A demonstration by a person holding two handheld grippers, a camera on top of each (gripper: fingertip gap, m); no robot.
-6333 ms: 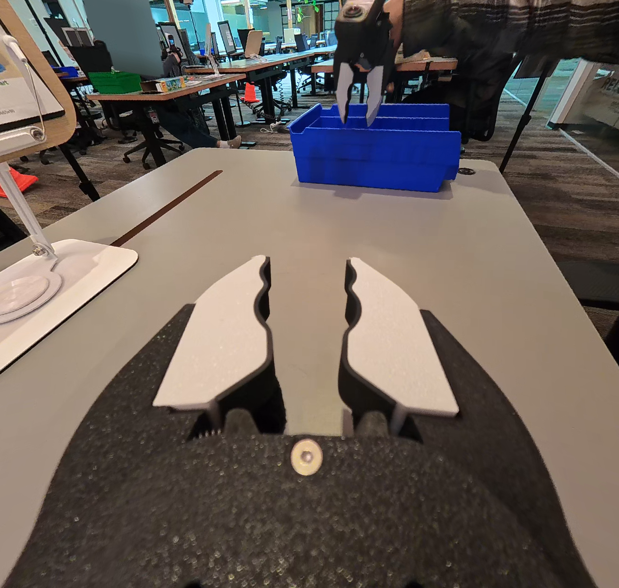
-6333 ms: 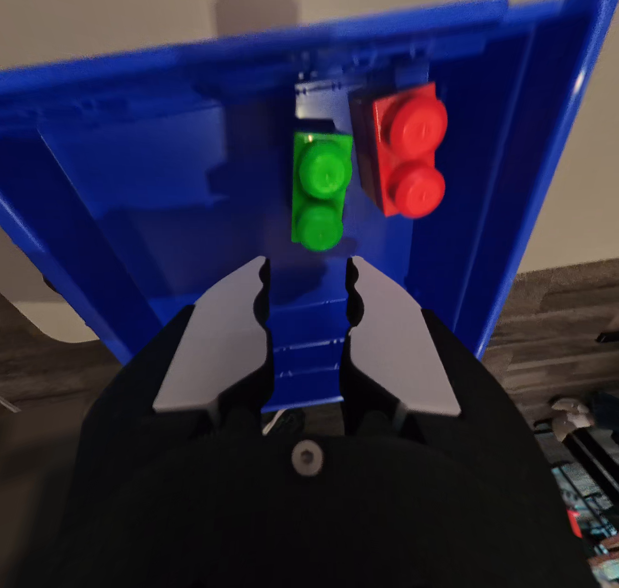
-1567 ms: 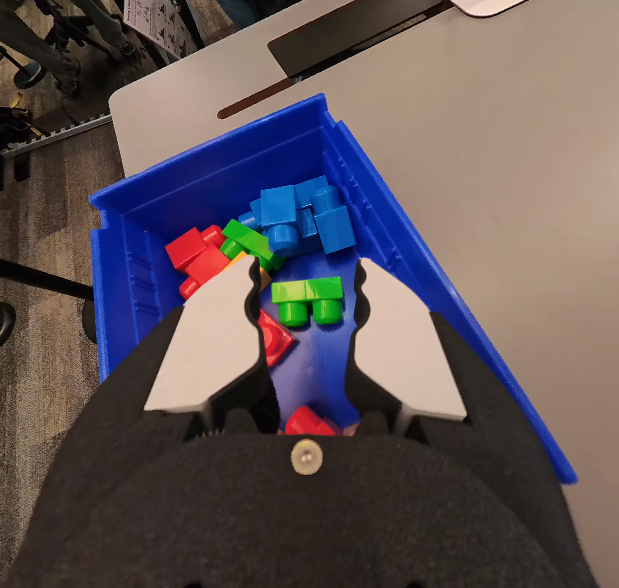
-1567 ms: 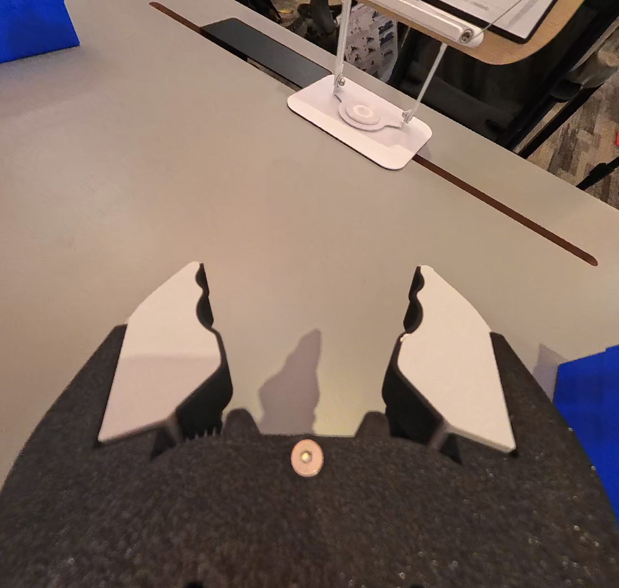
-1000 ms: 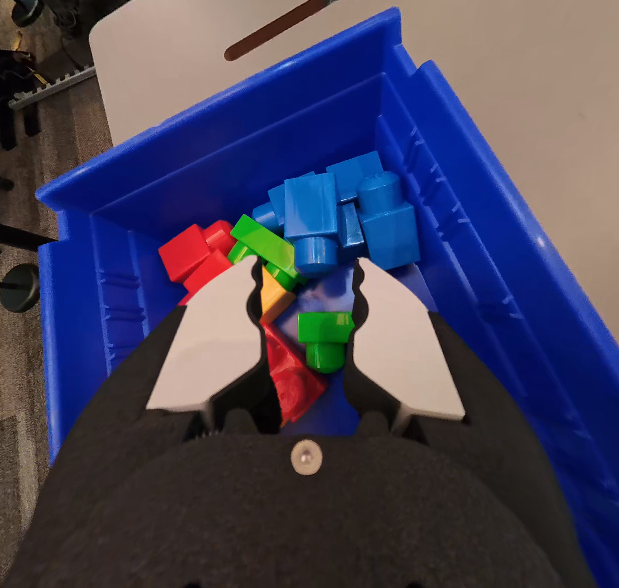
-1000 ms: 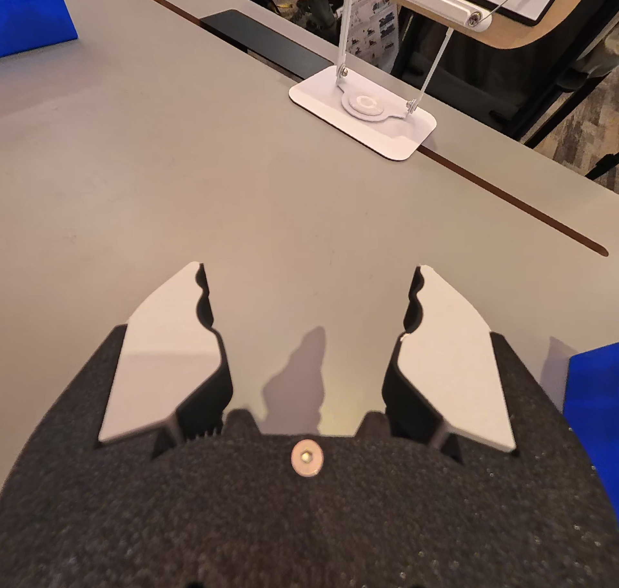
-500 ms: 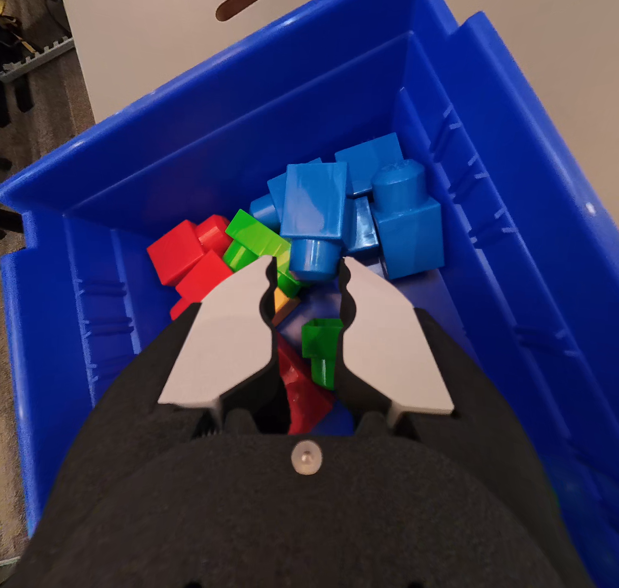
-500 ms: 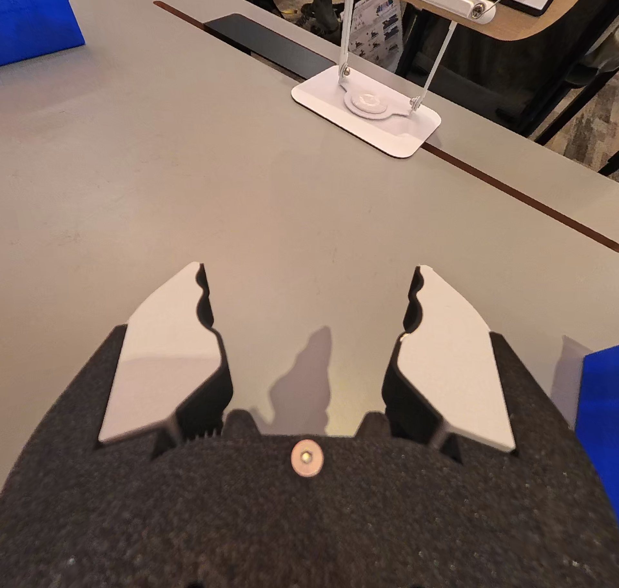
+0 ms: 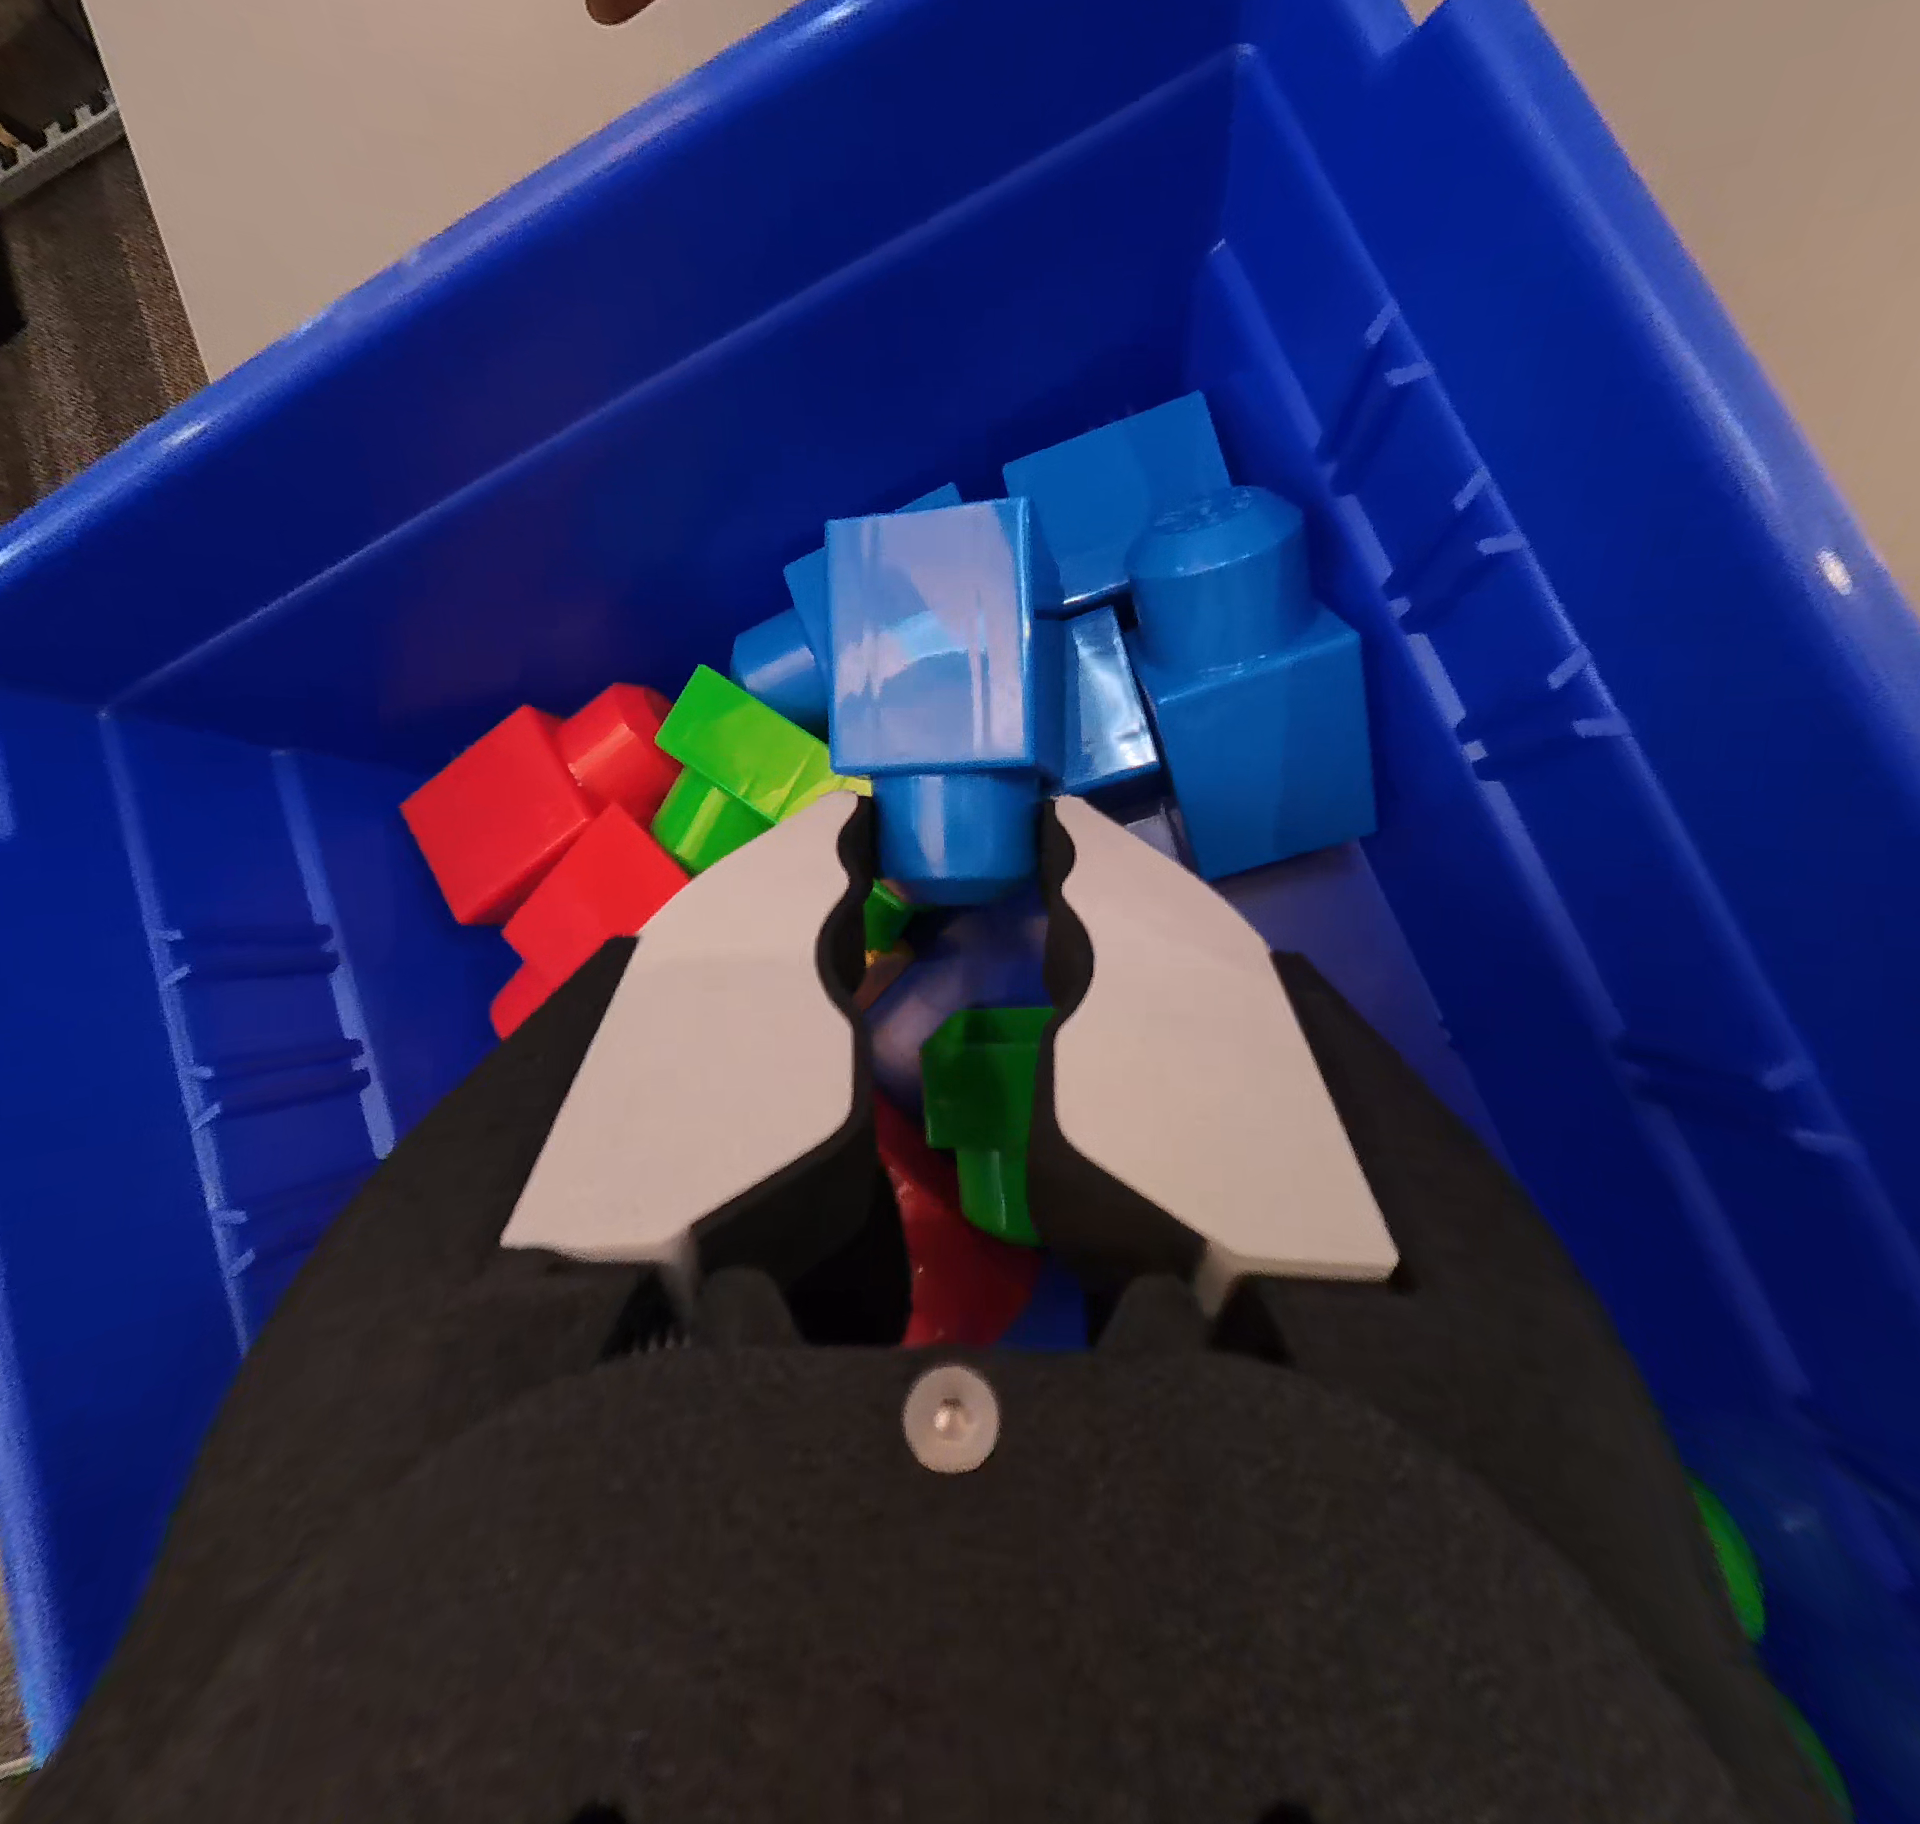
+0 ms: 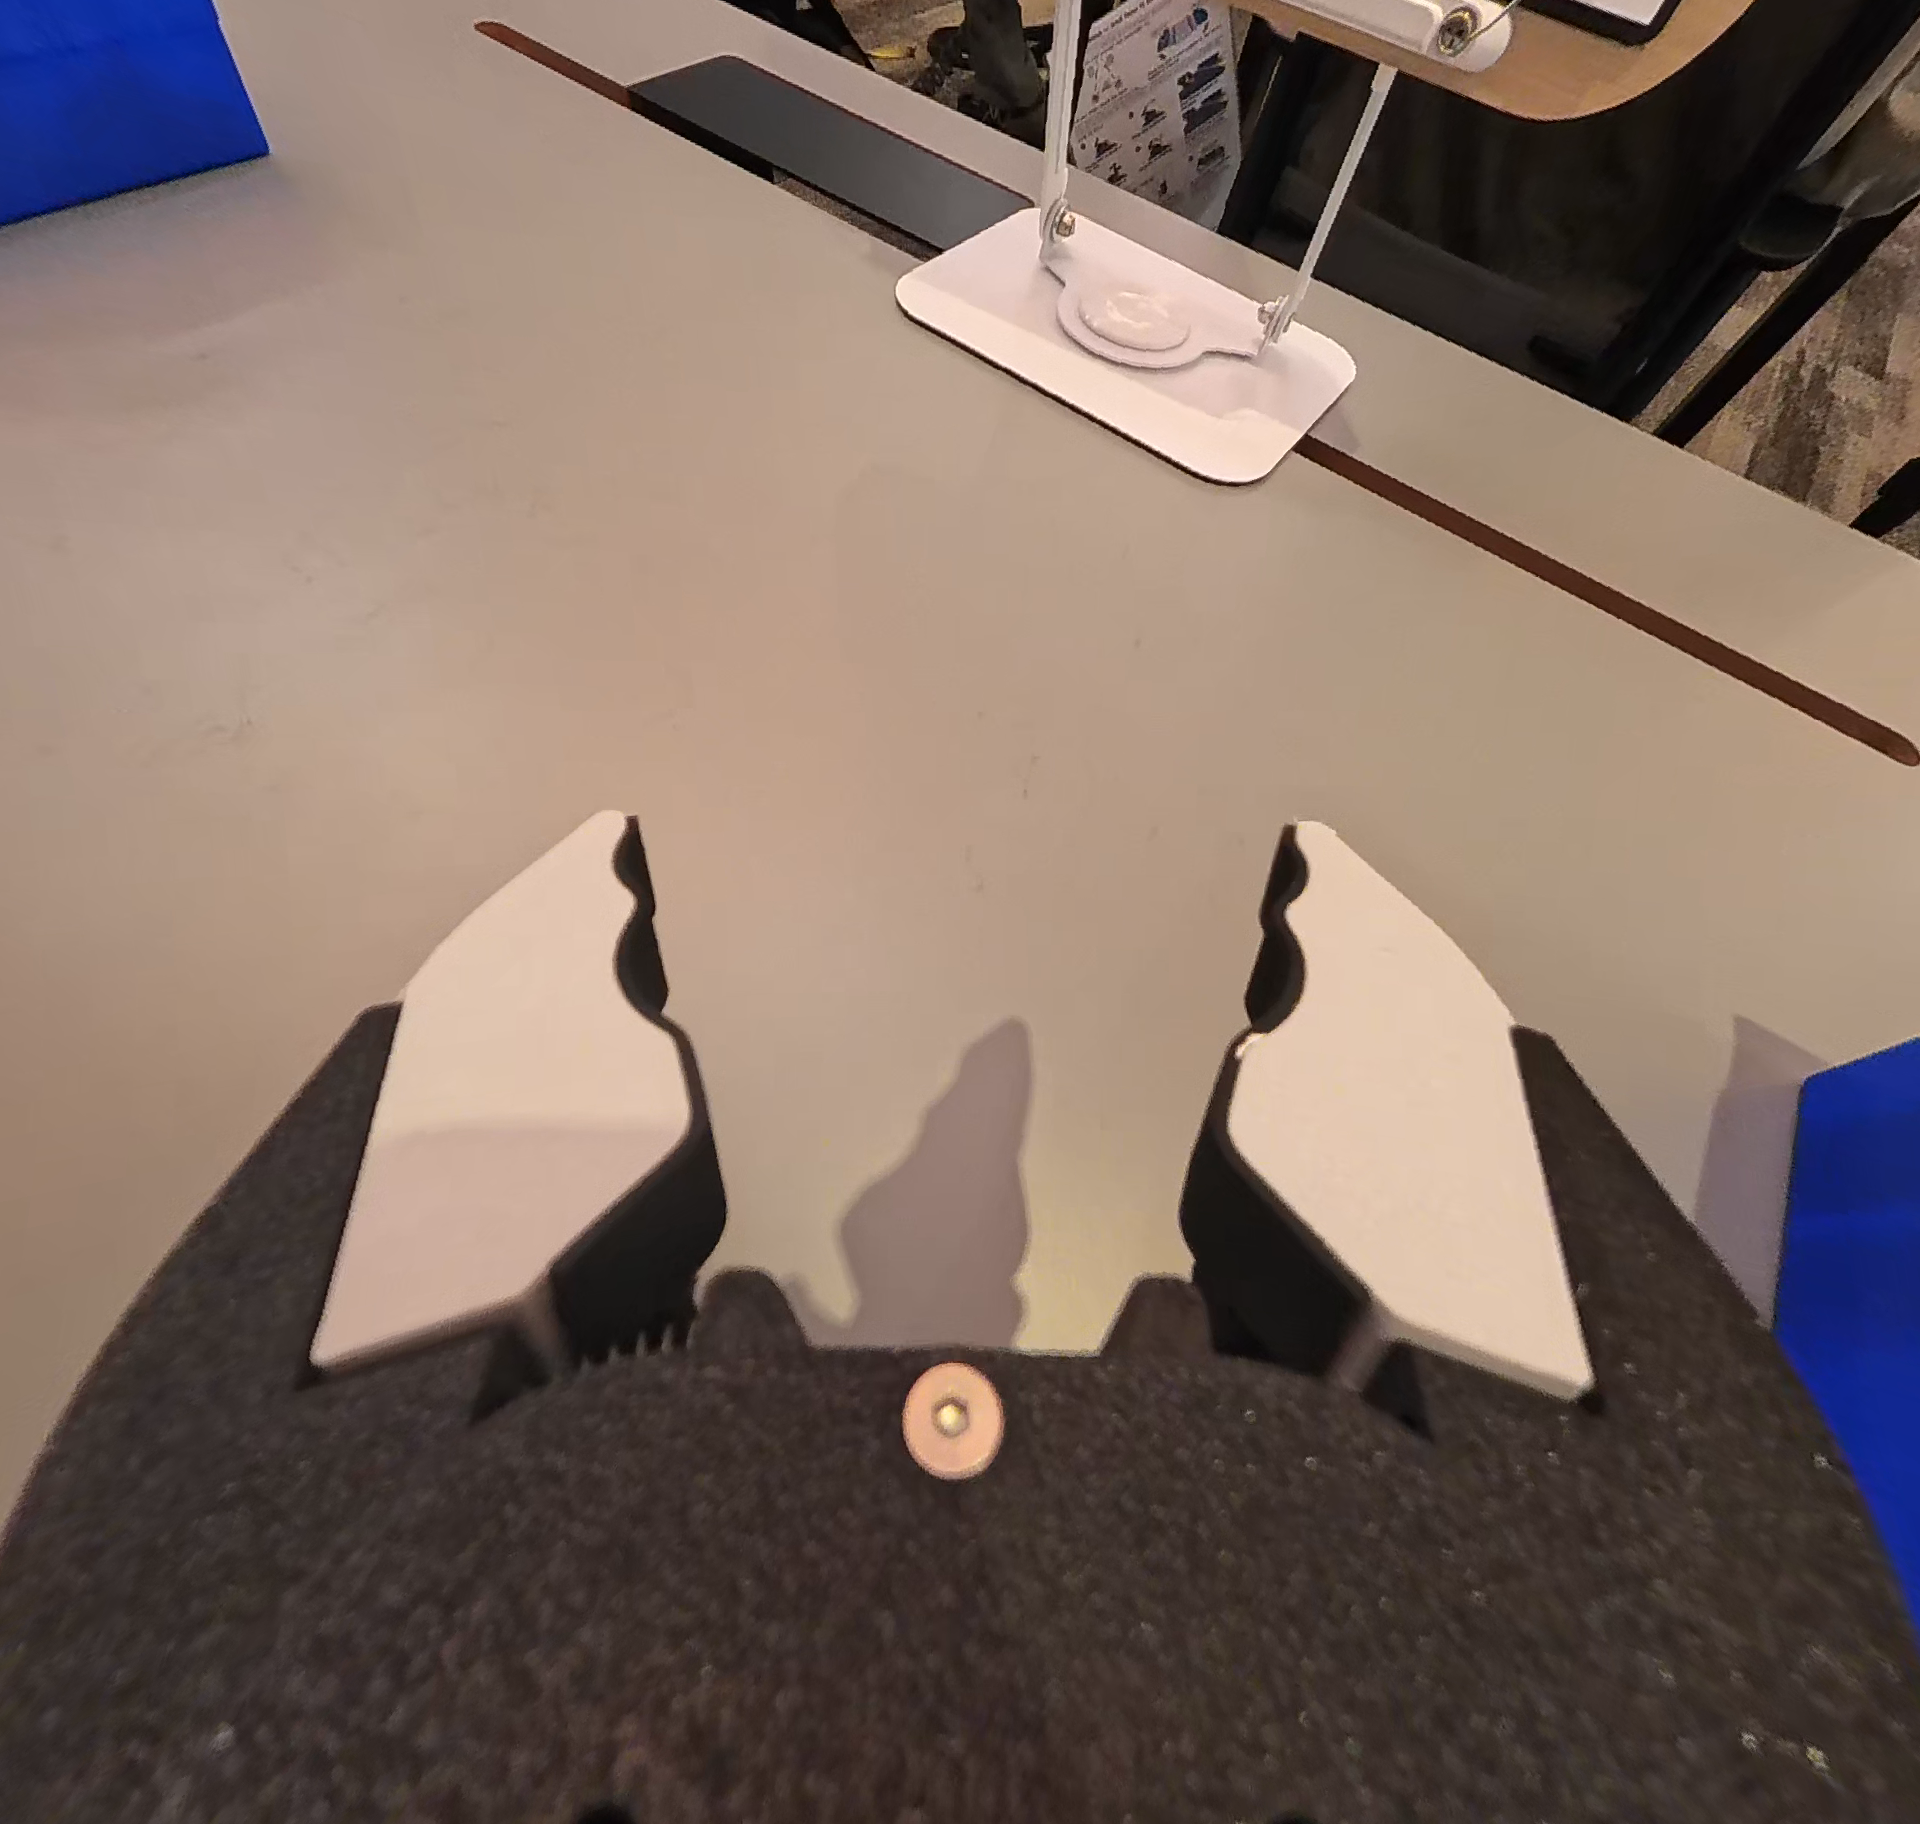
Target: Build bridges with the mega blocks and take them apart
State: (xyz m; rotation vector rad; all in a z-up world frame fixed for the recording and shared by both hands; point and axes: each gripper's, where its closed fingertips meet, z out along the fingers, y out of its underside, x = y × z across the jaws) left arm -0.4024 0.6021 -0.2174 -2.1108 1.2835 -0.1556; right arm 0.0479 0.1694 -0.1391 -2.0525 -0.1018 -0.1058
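In the left wrist view a blue bin (image 9: pixel 623 320) holds several mega blocks: blue ones at the back right, red ones (image 9: pixel 520 818) at the left, green ones (image 9: pixel 743 751) in the middle. My left gripper (image 9: pixel 951 829) is down inside the bin, its fingertips closed on the round stud of a blue block (image 9: pixel 930 652) that lies on its side. Another blue block (image 9: pixel 1257 704) sits just right of it. A green block (image 9: pixel 982 1078) and a red one (image 9: pixel 935 1255) lie under the fingers. My right gripper (image 10: pixel 961 839) is wide open and empty above the bare grey table (image 10: pixel 623 527).
A white stand base (image 10: pixel 1132 340) holding a tilted board stands at the table's far edge, next to a black plate (image 10: pixel 821 153) and a long dark slot (image 10: pixel 1610 611). A blue bin corner (image 10: pixel 104 60) shows at top left, another blue edge (image 10: pixel 1849 1255) at right. The grippers' ends are close to 65 cm from one another.
My left gripper has gone deeper into the bin and its fingers have closed from a wide gap onto the blue block's stud. The right gripper has drifted slightly and stayed open.
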